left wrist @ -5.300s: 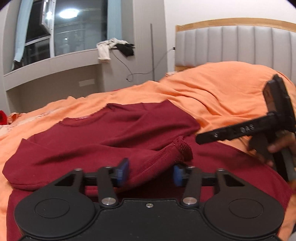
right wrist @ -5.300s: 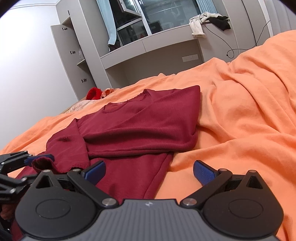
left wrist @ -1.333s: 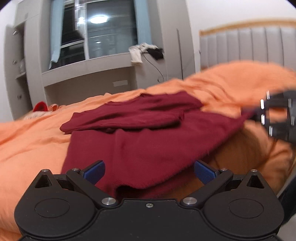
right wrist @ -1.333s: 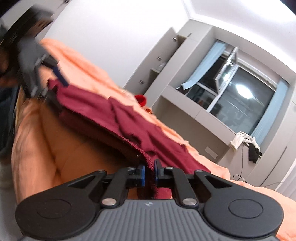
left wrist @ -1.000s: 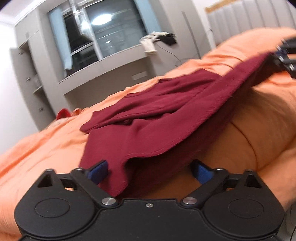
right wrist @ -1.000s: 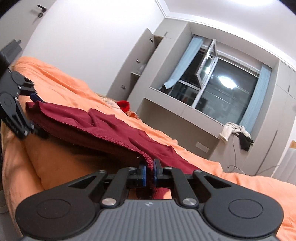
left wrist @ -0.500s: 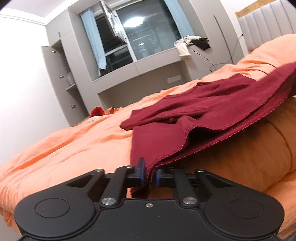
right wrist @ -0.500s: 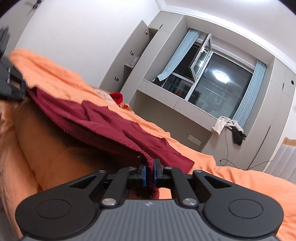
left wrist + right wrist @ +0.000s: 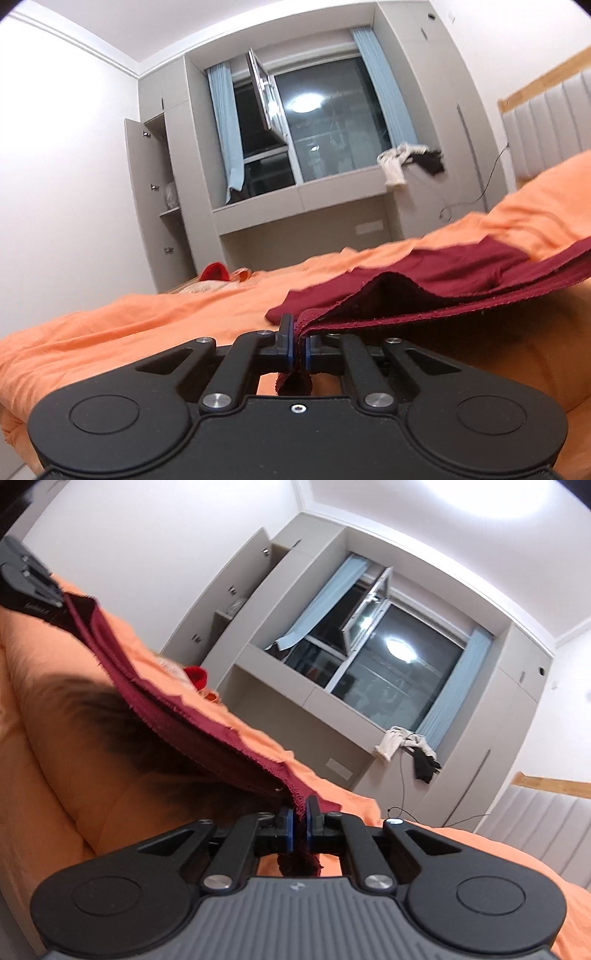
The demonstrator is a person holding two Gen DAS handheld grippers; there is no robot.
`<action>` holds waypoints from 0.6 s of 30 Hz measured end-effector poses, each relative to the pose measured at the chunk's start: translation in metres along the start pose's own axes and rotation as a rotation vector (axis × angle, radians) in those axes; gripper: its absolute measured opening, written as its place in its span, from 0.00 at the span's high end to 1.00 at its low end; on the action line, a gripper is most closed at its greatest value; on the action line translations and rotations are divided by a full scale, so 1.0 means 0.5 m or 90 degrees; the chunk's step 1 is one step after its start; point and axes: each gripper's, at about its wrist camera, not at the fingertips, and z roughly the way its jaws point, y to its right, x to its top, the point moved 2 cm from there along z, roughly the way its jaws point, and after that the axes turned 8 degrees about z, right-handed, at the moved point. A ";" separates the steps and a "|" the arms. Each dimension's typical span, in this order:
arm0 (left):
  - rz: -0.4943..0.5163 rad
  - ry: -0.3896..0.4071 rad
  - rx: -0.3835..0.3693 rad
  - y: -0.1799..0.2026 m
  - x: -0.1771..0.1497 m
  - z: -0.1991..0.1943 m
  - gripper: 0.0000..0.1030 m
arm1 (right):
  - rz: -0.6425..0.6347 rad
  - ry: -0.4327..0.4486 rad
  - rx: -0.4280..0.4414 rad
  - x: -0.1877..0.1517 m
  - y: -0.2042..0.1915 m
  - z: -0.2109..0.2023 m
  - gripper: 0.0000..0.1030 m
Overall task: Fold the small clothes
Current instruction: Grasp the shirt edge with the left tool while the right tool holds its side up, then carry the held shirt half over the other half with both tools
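A dark red top [image 9: 443,273] is held by its hem at the near edge of the orange bed [image 9: 147,317], left tongs [image 9: 298,350] and right tongs [image 9: 301,825] each clamped on a corner, apparently to fold it over.

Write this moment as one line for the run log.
left tool: shut on maroon shirt hem | right tool: shut on hem | hem lifted over orange blanket

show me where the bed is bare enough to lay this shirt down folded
Bare orange bedspread stretches between the dark red shirt and the red item near the cabinets. Toward the headboard the shirt's body covers the bed.
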 end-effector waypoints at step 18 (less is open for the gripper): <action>0.006 0.083 -0.062 -0.059 0.103 -0.279 0.95 | 0.070 0.063 0.000 0.107 0.076 -0.204 0.94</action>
